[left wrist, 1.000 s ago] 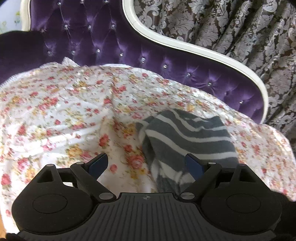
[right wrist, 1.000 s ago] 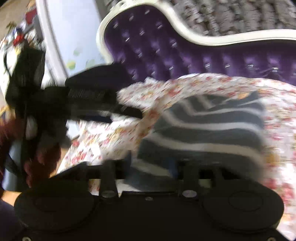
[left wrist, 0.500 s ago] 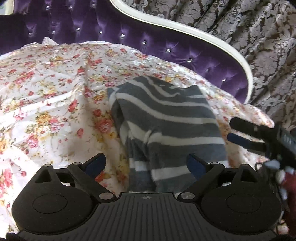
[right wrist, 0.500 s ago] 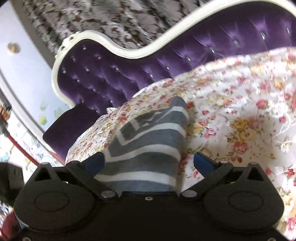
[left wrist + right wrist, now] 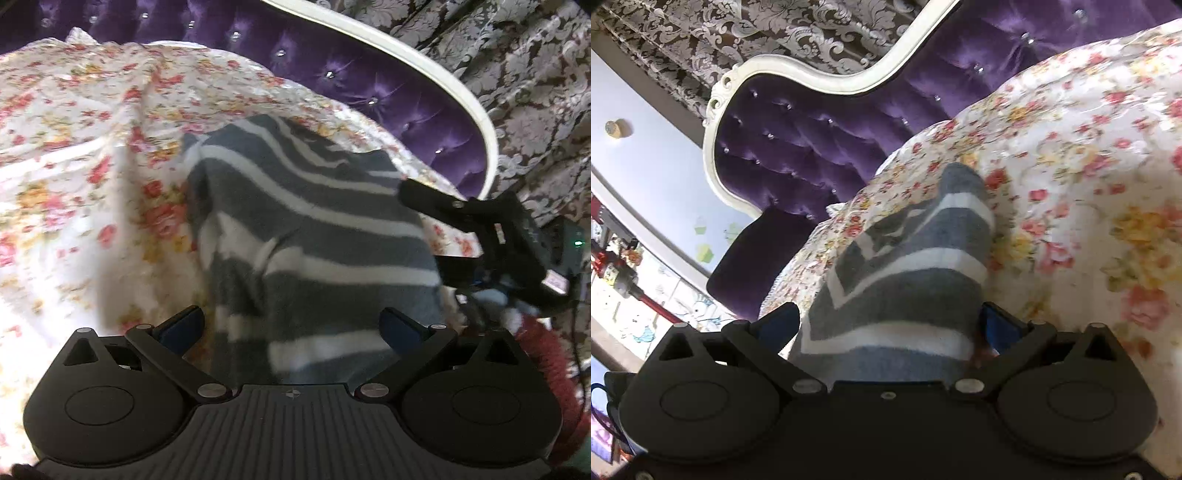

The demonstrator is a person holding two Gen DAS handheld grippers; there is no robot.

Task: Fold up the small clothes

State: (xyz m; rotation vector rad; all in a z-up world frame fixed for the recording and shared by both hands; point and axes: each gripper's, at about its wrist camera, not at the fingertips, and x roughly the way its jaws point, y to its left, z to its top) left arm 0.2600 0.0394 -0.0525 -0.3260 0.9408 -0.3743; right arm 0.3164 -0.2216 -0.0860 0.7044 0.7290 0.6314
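A grey garment with white stripes (image 5: 314, 236) lies folded on a floral sheet (image 5: 74, 147) over a purple sofa. My left gripper (image 5: 291, 328) is open, its blue-padded fingers spread over the garment's near edge. My right gripper (image 5: 890, 325) is open with the garment's end (image 5: 905, 280) lying between its fingers; I cannot tell if the pads touch it. The right gripper also shows in the left wrist view (image 5: 480, 236) at the garment's right side.
The tufted purple sofa back (image 5: 369, 85) with a white frame (image 5: 798, 74) curves behind the sheet. A patterned curtain (image 5: 535, 92) hangs beyond it. A padded armrest (image 5: 764, 251) sits at the sofa's end.
The left gripper has moved closer over the garment. The right gripper has come in to the garment's right side and now straddles its end.
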